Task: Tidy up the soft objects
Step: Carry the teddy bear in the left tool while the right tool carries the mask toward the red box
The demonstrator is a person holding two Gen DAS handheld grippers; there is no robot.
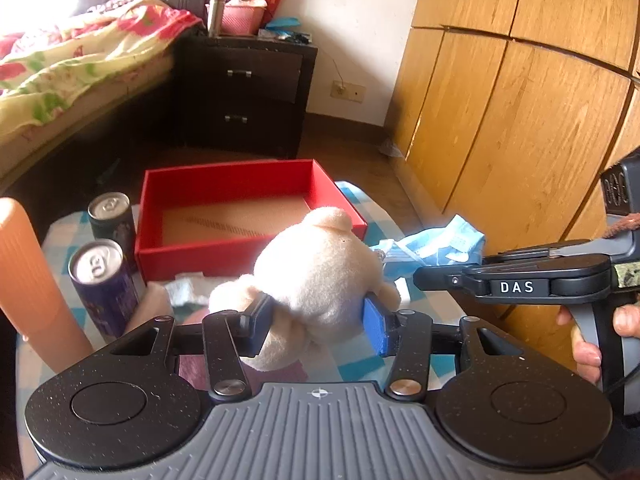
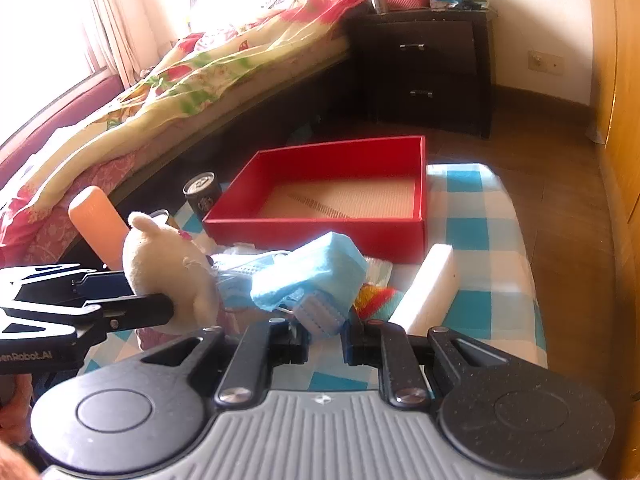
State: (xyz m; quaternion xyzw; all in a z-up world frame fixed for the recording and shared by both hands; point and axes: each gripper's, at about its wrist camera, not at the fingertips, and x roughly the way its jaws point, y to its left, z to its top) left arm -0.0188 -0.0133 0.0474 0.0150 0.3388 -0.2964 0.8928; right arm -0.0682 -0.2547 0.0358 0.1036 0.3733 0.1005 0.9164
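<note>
My left gripper (image 1: 316,320) is shut on a cream plush bear (image 1: 316,276) and holds it just above the checked tablecloth, in front of the open red box (image 1: 248,248). The bear also shows in the right wrist view (image 2: 164,264), clamped by the left gripper (image 2: 172,308). My right gripper (image 2: 325,334) is shut on a bundle of blue face masks (image 2: 312,276) and lifts it near the box (image 2: 320,232). The masks appear in the left wrist view (image 1: 436,248) beside the right gripper (image 1: 424,278). The box holds nothing.
Two drink cans (image 1: 100,280) and an orange bottle (image 1: 28,280) stand left of the box. A white foam block (image 2: 428,288) and a striped soft item (image 2: 376,298) lie on the cloth (image 2: 480,240). A bed (image 2: 180,80), nightstand (image 2: 424,68) and wooden wardrobe (image 1: 520,100) surround the table.
</note>
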